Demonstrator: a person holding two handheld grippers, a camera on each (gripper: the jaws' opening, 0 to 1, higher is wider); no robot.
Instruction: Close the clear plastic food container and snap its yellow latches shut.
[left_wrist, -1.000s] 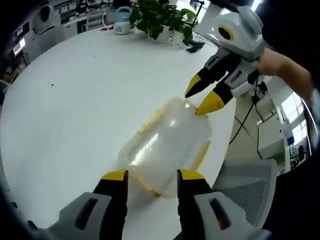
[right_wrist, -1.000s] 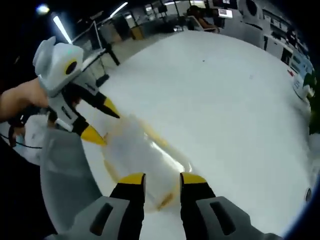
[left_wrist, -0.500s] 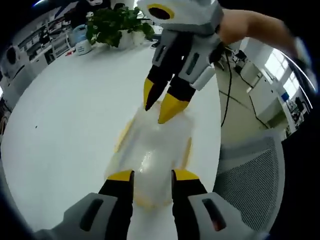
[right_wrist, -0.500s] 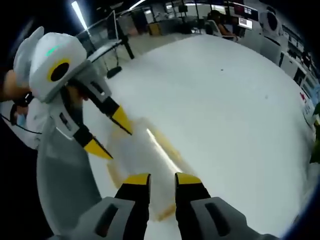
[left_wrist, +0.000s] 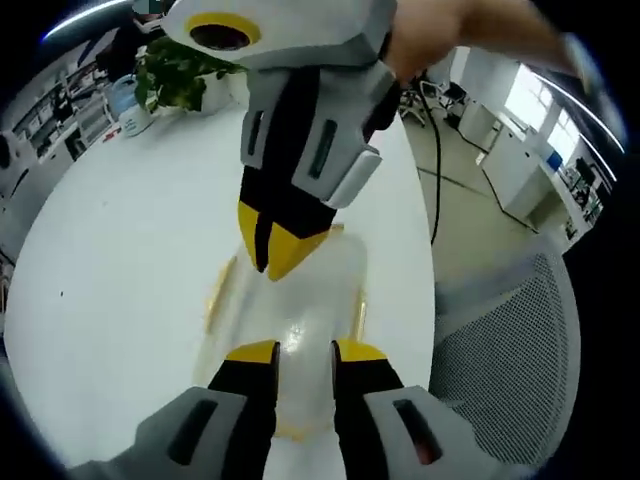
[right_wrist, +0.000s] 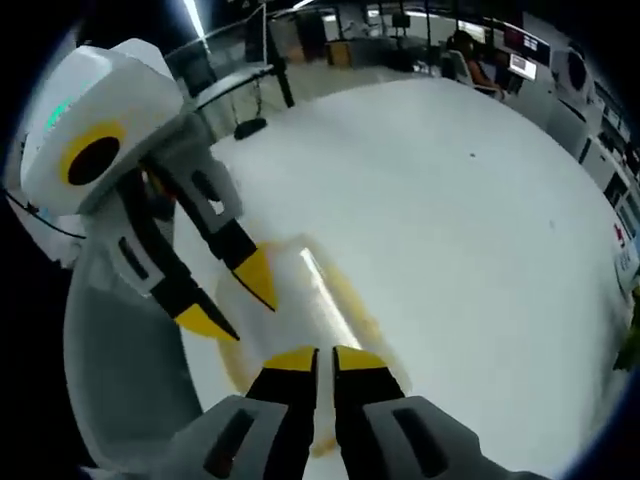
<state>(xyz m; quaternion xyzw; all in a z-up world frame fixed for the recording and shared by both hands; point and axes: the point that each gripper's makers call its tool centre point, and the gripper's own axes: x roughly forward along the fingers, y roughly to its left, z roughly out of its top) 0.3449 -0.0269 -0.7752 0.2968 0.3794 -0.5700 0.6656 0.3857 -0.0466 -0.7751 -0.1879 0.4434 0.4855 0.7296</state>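
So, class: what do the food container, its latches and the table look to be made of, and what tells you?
Container: clear, slightly frosted plastic; the table shows through and light glints on its lid. Latches: opaque yellow, probably plastic, though blurred. Table: smooth, matte white top, perhaps laminate; hard to say.

Container (left_wrist: 300, 320) — latches blurred, jaws overlapping

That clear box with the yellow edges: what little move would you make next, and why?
Probably press the right gripper down on the container's lid. Its jaws look nearly shut above it, the left gripper is part-open at the opposite end, and the yellow latches look unsnapped, though blurred.
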